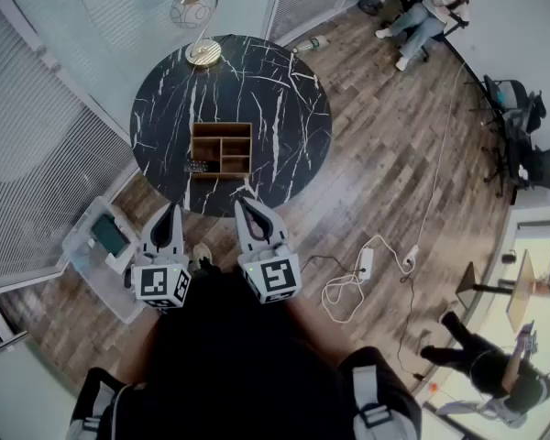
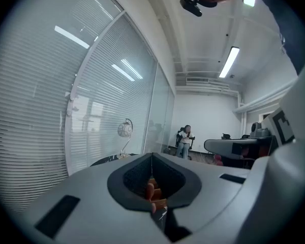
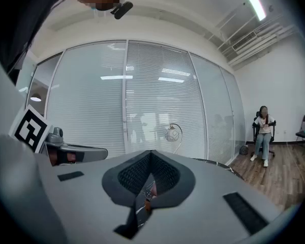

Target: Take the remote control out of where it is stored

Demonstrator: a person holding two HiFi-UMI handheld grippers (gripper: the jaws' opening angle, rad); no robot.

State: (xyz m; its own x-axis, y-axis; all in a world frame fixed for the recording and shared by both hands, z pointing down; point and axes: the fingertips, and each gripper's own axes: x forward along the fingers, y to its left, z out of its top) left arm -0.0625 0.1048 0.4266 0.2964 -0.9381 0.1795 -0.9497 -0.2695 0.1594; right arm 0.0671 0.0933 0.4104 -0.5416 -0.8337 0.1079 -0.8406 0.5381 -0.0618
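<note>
The left gripper point(image 1: 171, 209) is pressing its jaws together with nothing between them, and the right gripper point(image 1: 242, 203) is likewise keeping its jaws closed on nothing. The two are hovering side by side just short of the near edge of the round black marble table point(image 1: 284, 90), both pointing toward it. One remote control point(image 1: 198, 166) is lying toward the table's near side. It is a small, dark, flat slab with tiny buttons, sitting at the near left corner of the single wooden organizer point(image 1: 222, 125), with one end poking past the organizer's left wall. Whether it is resting inside that corner compartment or on the marble is not showing clearly. The organizer, divided into several open compartments, is sitting at the middle of the table. One lamp point(image 1: 194, 16) with a globe shade and a round brass base is standing at the table's far edge. On the floor left of the table one clear plastic bin point(image 1: 92, 269) is sitting, and right of the table one white power strip point(image 1: 367, 262) is trailing a looped cable. Two people are showing well apart from the table: a seated person point(image 1: 422, 16) beyond its far right, and a second person point(image 1: 481, 365) in dark clothes off to its near right.
</note>
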